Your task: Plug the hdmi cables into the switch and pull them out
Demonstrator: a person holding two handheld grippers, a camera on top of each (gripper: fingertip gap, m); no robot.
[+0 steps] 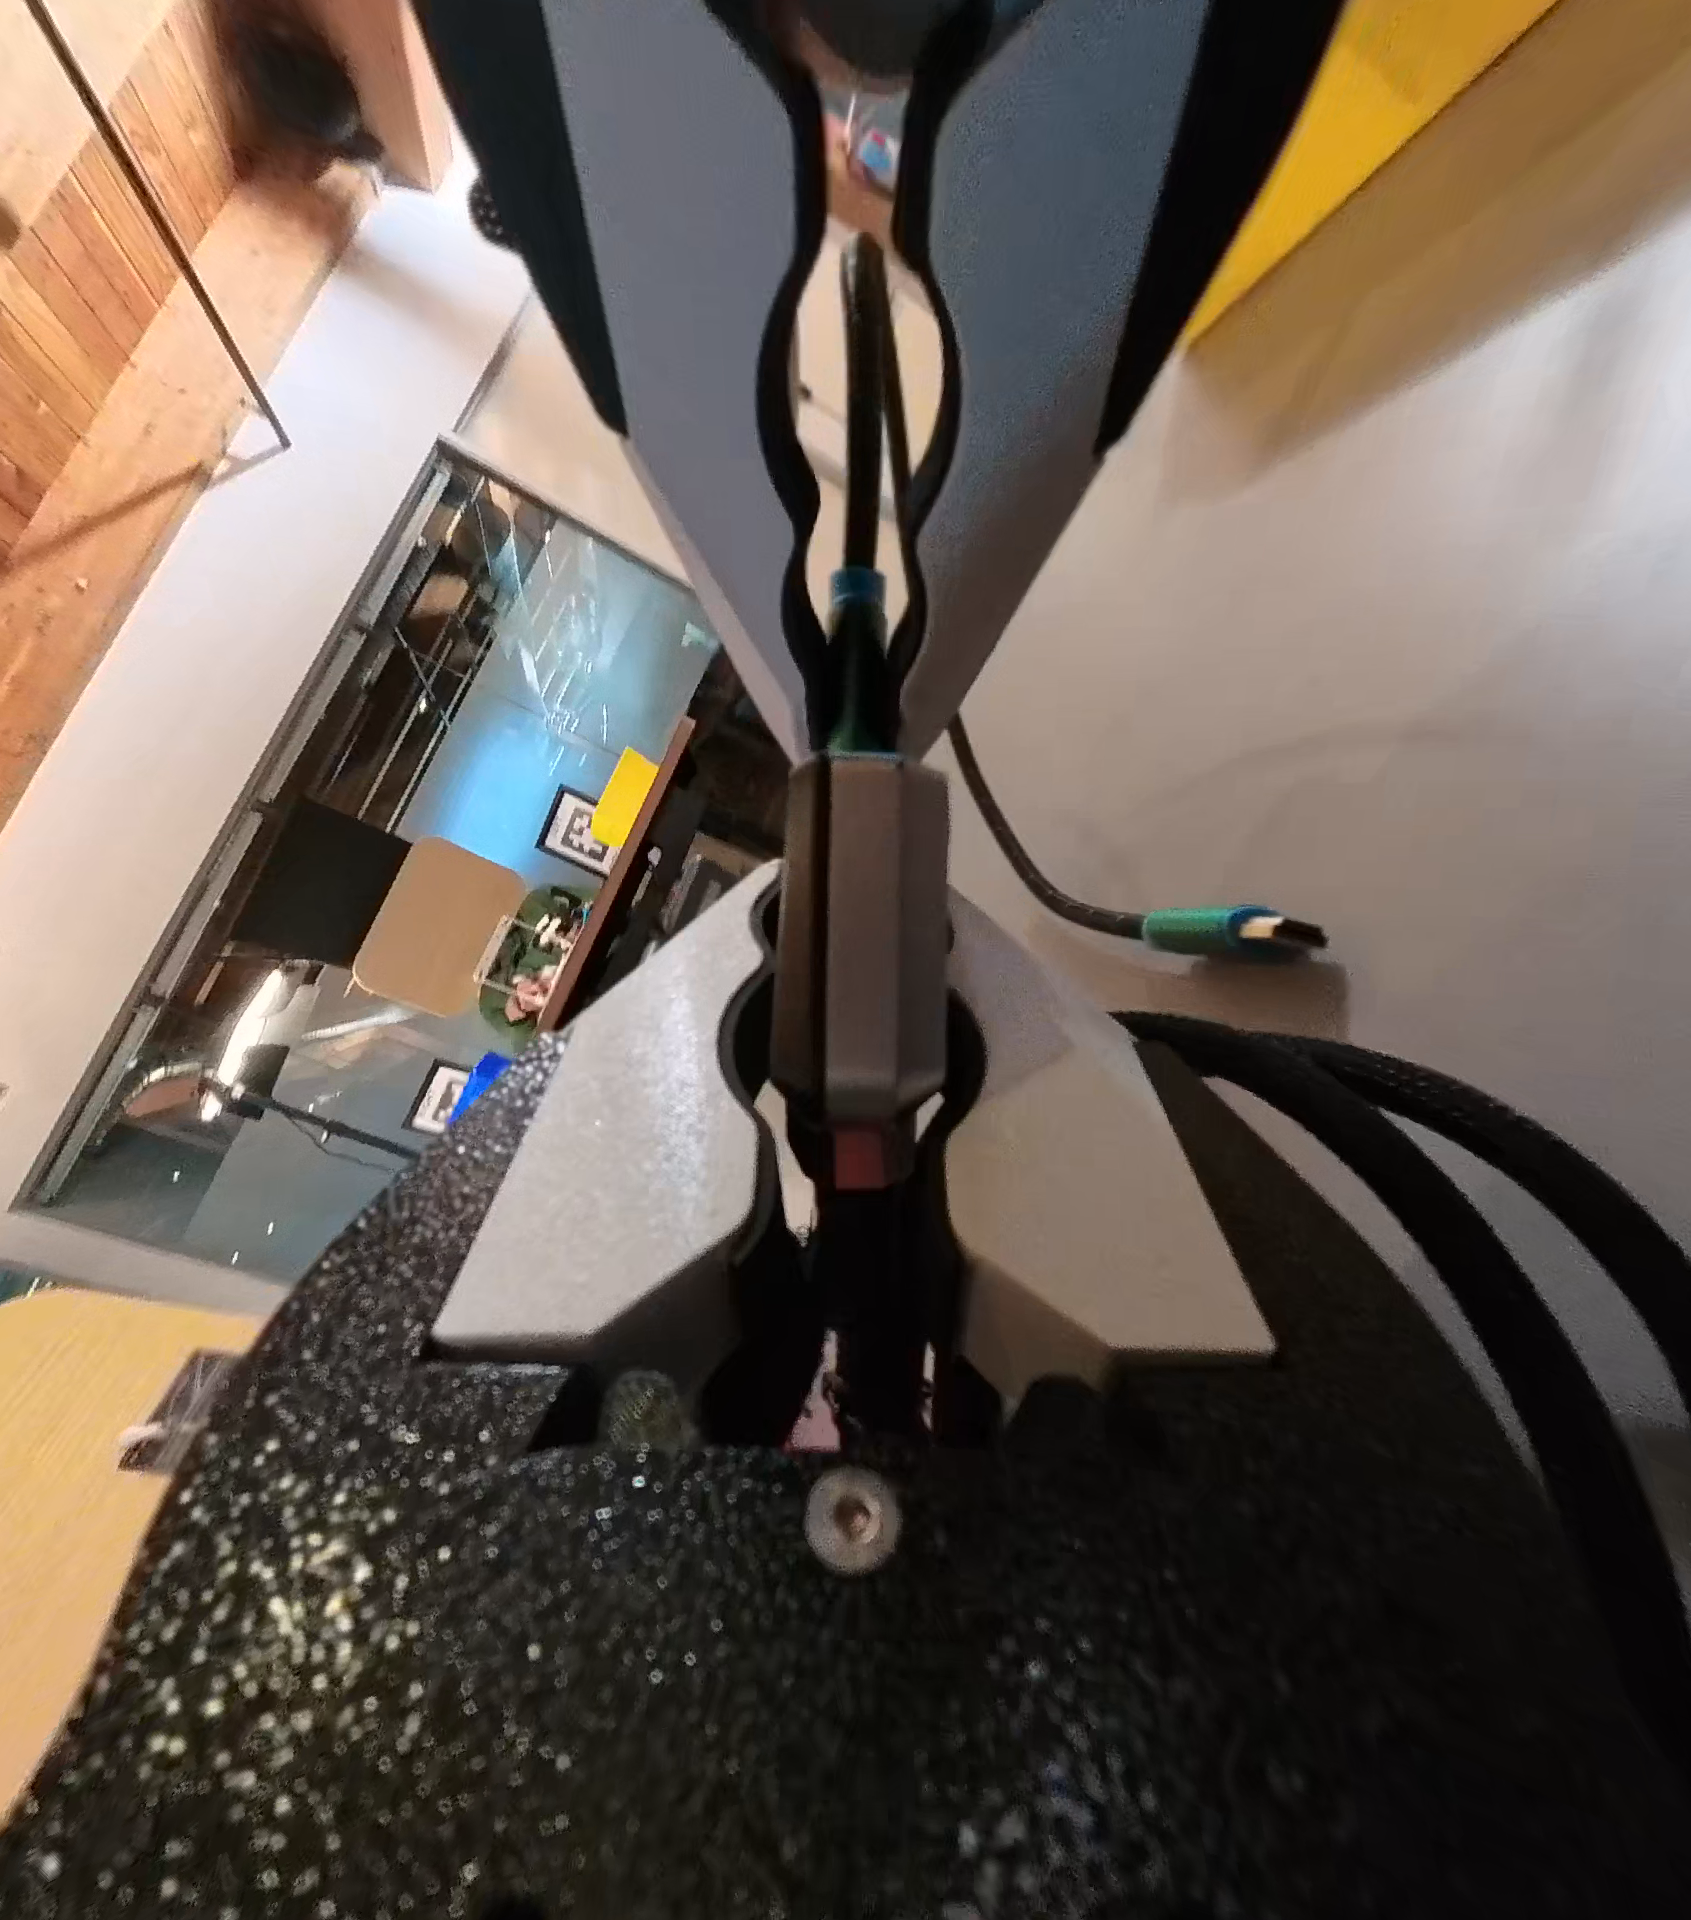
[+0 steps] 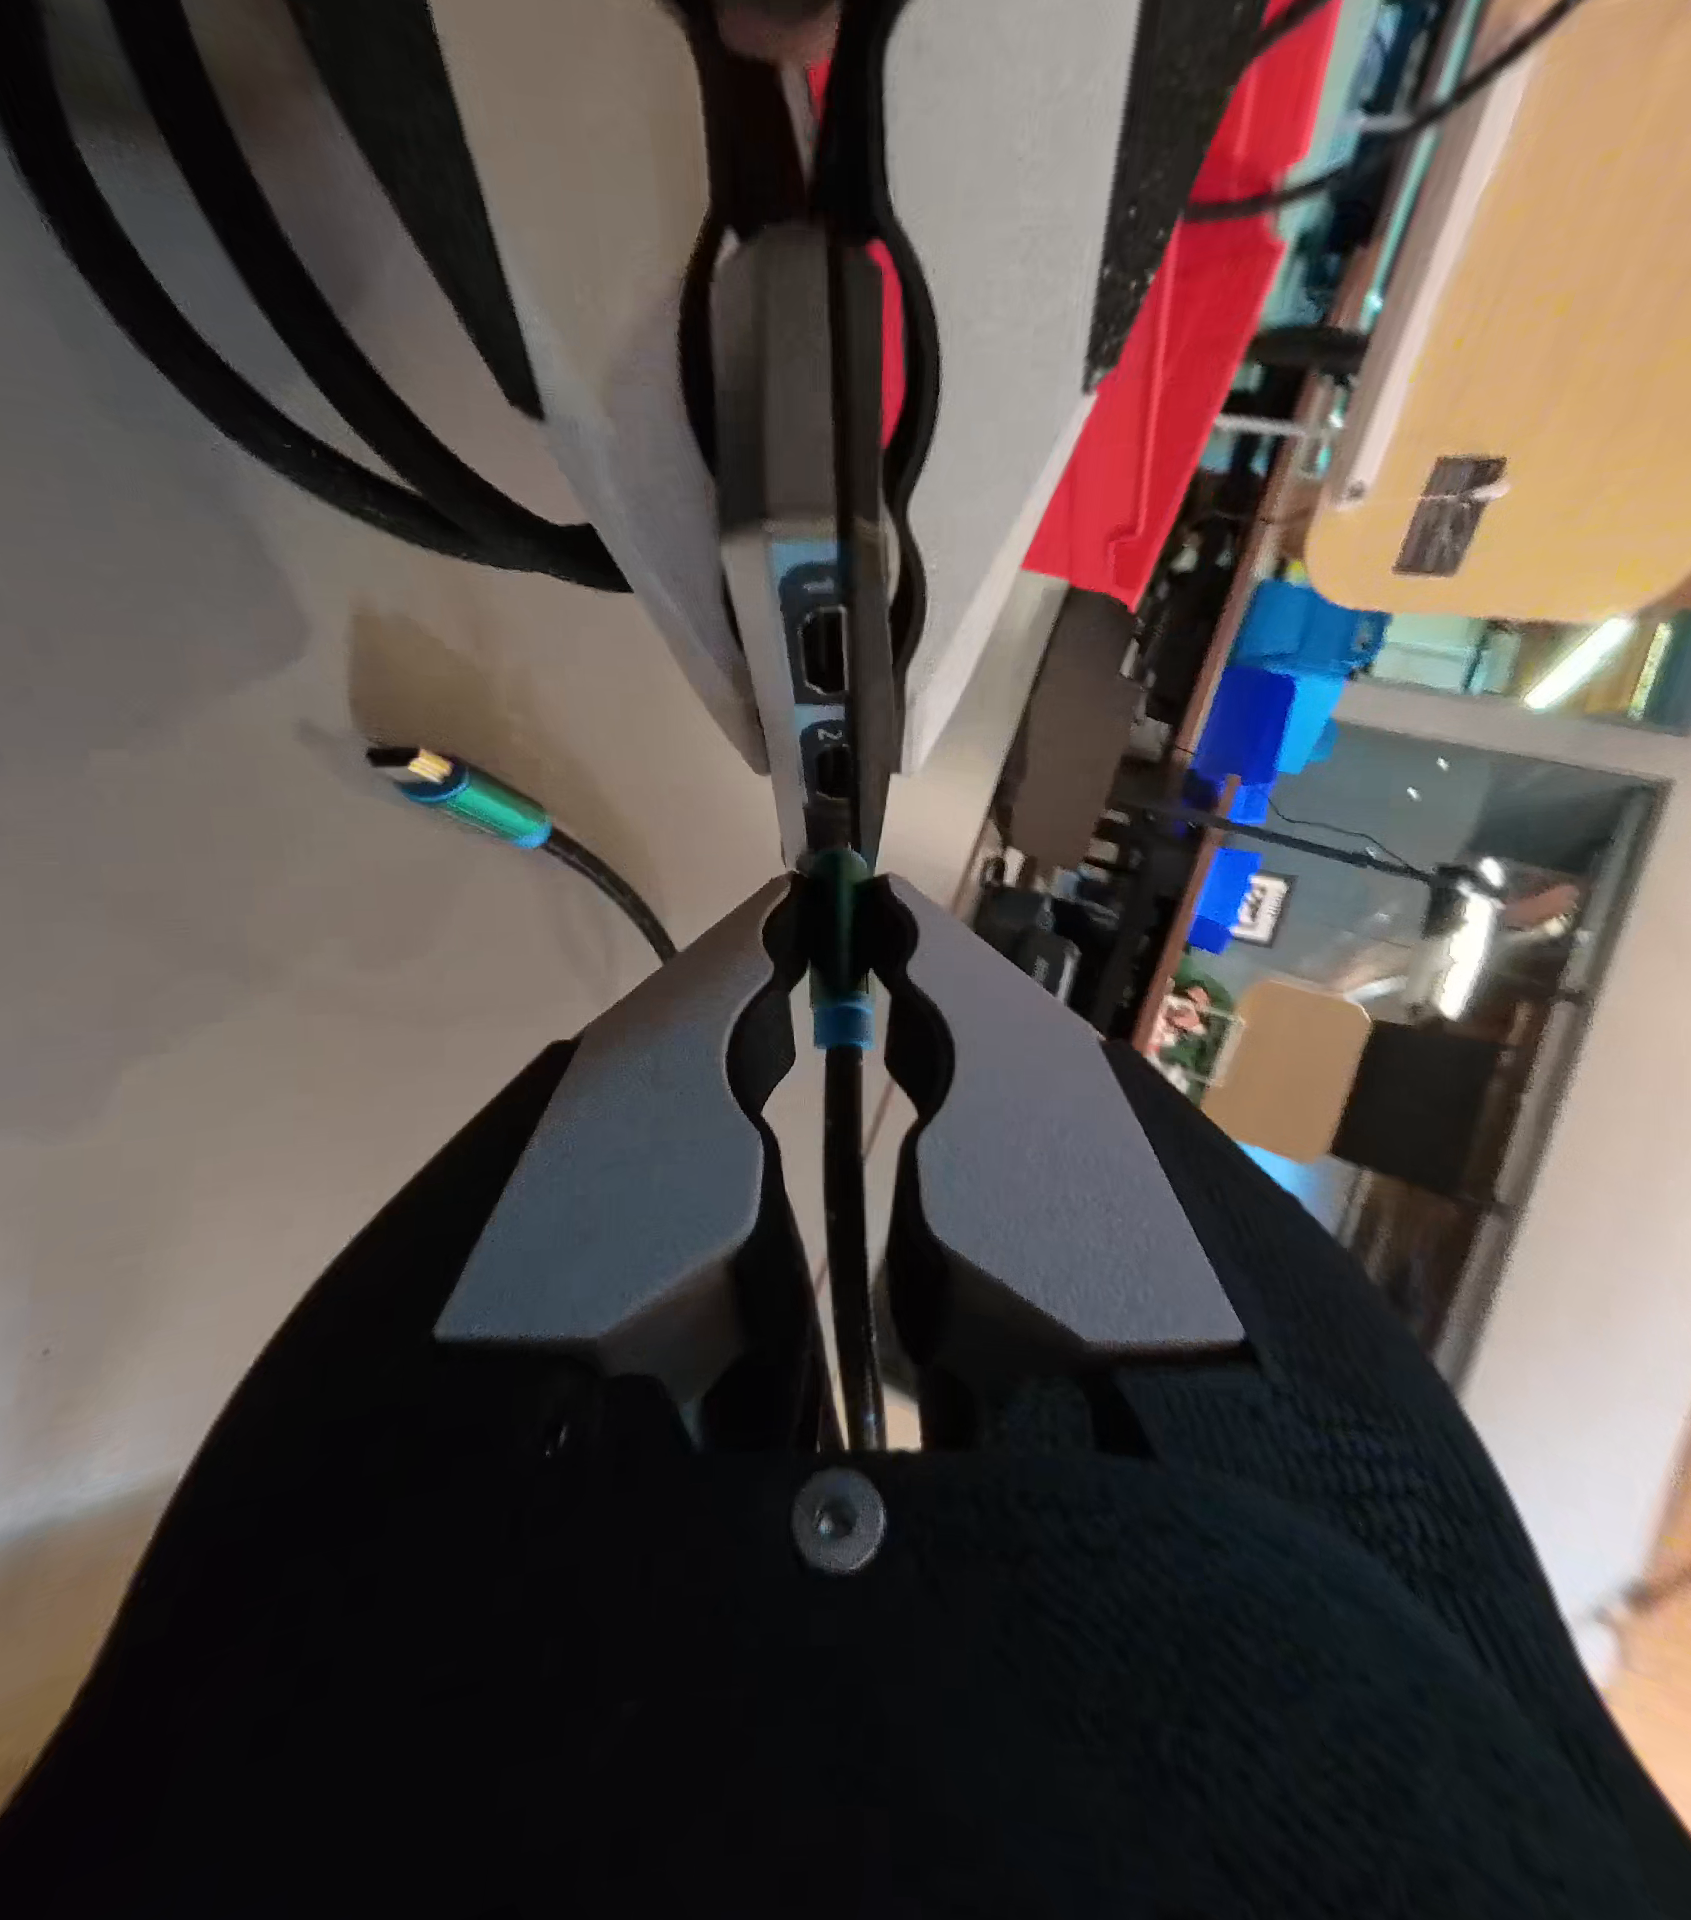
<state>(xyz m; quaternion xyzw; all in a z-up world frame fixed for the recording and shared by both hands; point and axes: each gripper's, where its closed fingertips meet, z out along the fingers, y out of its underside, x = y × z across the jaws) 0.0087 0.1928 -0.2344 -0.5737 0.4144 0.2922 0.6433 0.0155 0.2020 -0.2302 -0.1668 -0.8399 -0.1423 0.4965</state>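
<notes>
Pinching the green-sleeved HDMI plug (image 2: 839, 940) mid-frame, the right gripper (image 2: 836, 894) met the grey metal switch box (image 1: 862, 935) clamped by the left gripper (image 1: 856, 1029), and any tilt risked jamming the port.

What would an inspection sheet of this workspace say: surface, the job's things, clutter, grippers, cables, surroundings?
Surface: pale tabletop, bare where visible.
Job's things: grey HDMI switch; green-collared HDMI plug at its port face; spare HDMI plug lying loose.
Clutter: nothing seen.
Grippers: left gripper shut on the switch; right gripper shut on the plug.
Cables: black braided cables looped on the table.
Surroundings: wooden wall, blue bins, red sheet.
</notes>
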